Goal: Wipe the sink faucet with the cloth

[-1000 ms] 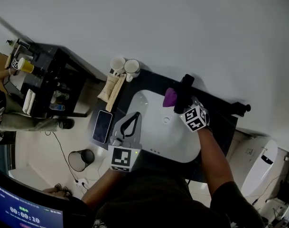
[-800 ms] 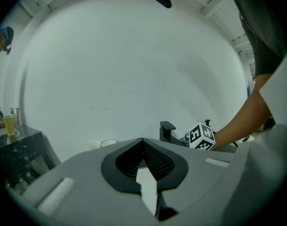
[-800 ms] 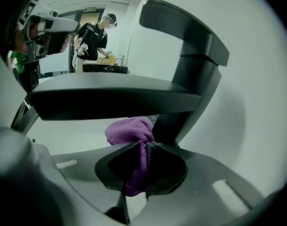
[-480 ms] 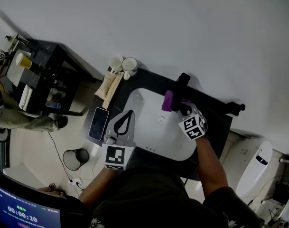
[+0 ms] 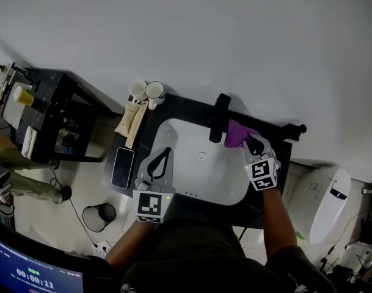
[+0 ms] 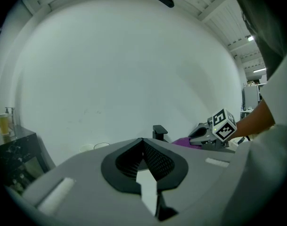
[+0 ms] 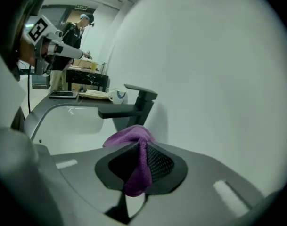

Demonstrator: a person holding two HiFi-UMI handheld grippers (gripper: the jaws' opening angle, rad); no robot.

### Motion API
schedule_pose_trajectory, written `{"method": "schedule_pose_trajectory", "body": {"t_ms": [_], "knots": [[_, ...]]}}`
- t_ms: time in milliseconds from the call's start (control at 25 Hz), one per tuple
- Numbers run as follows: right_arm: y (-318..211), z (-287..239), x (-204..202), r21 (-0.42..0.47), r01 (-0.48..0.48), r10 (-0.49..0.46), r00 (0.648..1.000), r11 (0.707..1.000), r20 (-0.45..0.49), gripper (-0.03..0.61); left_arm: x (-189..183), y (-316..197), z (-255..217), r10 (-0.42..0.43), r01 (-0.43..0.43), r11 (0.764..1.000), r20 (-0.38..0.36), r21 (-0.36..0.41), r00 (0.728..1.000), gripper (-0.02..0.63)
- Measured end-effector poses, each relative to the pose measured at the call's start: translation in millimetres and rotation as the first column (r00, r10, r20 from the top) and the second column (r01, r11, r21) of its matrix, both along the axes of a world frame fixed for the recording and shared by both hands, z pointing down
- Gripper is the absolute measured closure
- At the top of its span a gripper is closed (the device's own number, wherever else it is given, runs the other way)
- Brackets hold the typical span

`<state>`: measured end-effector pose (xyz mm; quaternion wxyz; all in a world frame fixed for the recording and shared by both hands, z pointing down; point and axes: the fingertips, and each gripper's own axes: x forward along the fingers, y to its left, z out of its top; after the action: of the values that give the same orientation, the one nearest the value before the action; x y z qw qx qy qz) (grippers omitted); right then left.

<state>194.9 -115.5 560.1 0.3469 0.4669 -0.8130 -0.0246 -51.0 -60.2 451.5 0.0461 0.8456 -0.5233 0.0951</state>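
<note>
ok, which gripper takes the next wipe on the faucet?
Right. The right gripper is shut on the purple cloth, just beside the black faucet. The left gripper is shut on nothing, over the sink's near left rim, farther from the faucet.

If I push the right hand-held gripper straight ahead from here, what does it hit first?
Probably the faucet, whose upright column stands just ahead, slightly left of centre; the purple cloth clamped in the right hand-held gripper would touch it first. Depth is hard to judge.

Dim, even light; gripper views fisheye-warped with dark vignetted corners
</note>
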Motion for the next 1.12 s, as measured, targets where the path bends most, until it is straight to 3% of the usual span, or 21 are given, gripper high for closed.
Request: {"method": "schedule_pose_trajectory", "body": {"t_ms": [160, 440, 720, 1120], "knots": [[-20, -33, 8, 0.060, -0.044, 0.043, 0.999, 0.997, 0.017, 0.529, 5, 2, -2, 0.019, -0.019, 1.000, -0.003, 0.003, 1.000, 0.603], [-62, -66, -18, 0.126, 0.005, -0.005, 1.000, 0.992, 0.003, 0.529, 1, 0, -2, 0.011, -0.011, 1.000, 0.008, 0.004, 1.000, 0.603], [-80, -54, -52, 0.092, 0.085, -0.084, 0.996, 0.992, -0.010, 0.529, -8, 0, 0, -0.015, 0.015, 1.000, 0.010, -0.002, 1.000, 0.603], [-85, -8, -56, -0.042, 0.124, -0.125, 0.992, 0.991, -0.034, 0.529, -9, -1, 6, -0.025, 0.025, 0.999, 0.011, -0.019, 1.000, 0.603]]}}
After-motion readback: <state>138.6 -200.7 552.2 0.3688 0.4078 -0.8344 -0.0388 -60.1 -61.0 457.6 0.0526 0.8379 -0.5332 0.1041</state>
